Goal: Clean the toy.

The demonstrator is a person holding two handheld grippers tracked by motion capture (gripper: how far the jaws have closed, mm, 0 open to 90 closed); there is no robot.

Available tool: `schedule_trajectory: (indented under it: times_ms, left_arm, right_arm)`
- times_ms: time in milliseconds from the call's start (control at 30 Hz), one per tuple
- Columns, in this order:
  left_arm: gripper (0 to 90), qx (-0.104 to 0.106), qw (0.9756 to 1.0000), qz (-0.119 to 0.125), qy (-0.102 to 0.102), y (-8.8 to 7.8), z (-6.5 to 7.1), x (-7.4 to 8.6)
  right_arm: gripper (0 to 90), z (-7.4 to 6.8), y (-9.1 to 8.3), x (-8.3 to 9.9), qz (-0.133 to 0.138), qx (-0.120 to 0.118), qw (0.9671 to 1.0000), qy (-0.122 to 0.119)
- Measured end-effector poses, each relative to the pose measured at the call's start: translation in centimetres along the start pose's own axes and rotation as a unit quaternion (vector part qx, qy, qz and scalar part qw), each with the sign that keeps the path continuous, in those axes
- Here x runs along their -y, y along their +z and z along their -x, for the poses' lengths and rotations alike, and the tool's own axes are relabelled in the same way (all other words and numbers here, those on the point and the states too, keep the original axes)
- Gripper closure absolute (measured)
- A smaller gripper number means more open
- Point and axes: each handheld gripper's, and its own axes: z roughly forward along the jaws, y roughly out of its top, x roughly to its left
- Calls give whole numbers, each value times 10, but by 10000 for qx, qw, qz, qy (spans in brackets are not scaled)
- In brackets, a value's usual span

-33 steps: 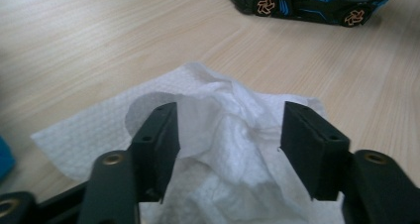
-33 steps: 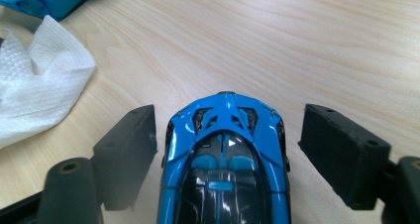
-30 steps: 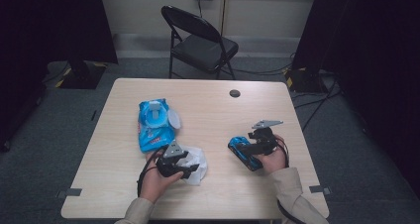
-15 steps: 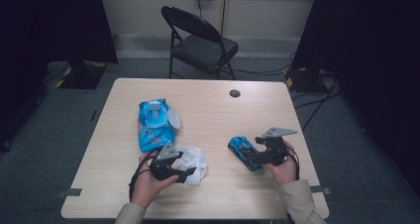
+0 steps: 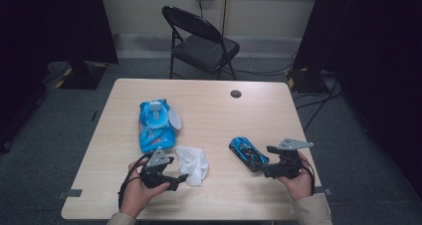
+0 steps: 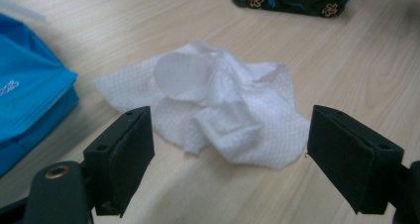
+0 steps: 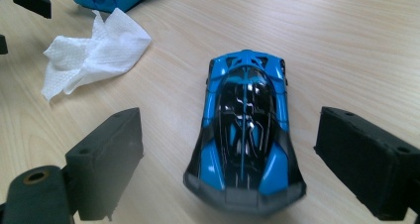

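Right gripper (image 7: 228, 159) jaws just opening, astride toy car (image 7: 246, 120), clear.

The left gripper (image 5: 183, 178) and right gripper (image 5: 260, 166) are black, each topped by a grey three-cornered plate and trailing a black cable. Their jaws are blocky black pads with small screw holes. The person wears beige sleeves (image 5: 311, 211).

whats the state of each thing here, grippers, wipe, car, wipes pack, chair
left gripper: jaws open, have just been opening, wipe ahead of them, not gripped
right gripper: jaws open, have just been opening, car between them, pads not touching
wipe: crumpled, lying loose on the table
toy car: upright on its wheels
wipes pack: lid flipped open
folding chair: unfolded, empty
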Motion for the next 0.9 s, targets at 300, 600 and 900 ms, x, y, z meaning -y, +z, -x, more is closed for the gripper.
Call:
schedule_trajectory:
  times_ms: [300, 600, 900]
  left_arm:
    - [179, -33, 10000, -44, -70, -12, -3, 11]
    - [175, -164, 9997, -21, -202, -25, -13, 31]
    - [170, -264, 9993, -185, -198, -34, -20, 53]
  right_arm:
    - [105, 7, -18, 22, -84, 72, 9999, -23]
    - [105, 7, -31, 43, -165, 215, 9996, -120]
    - [105, 10, -32, 57, -366, 260, 9988, -216]
